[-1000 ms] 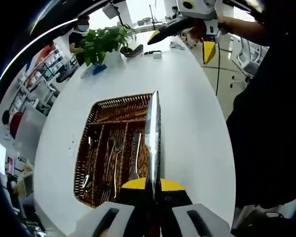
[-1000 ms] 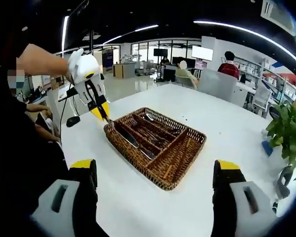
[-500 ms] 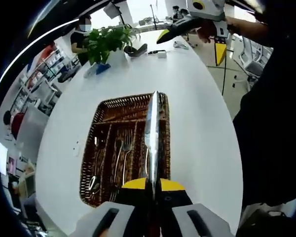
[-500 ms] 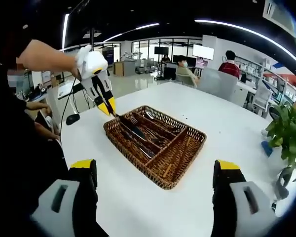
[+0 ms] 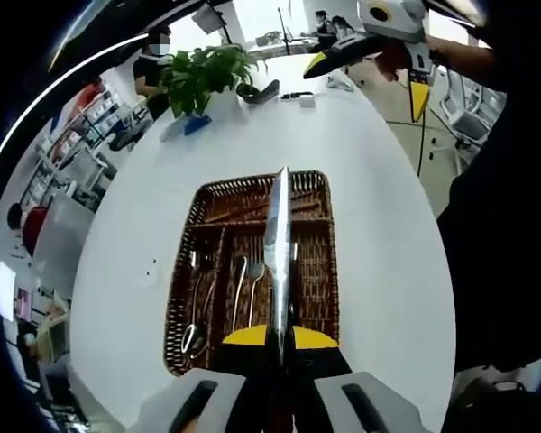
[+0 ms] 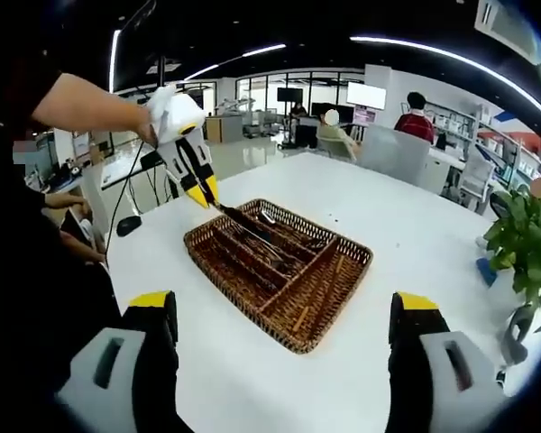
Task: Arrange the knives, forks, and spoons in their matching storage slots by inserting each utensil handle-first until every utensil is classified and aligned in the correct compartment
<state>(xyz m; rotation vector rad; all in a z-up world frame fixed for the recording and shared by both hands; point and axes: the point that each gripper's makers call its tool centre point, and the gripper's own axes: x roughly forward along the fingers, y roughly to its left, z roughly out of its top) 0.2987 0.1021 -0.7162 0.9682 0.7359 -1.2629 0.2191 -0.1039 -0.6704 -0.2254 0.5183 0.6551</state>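
Steel knife is clamped in the left gripper, poised above the wicker tray on the white table. Lowering into an apparently free slot is needed; the right gripper is held spread, empty.

Woven wicker tray; glossy metal knife; smooth table.

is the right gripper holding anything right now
No: in the right gripper view the right gripper stands wide open with nothing between its jaws, while the left gripper holds the knife over the wicker tray.
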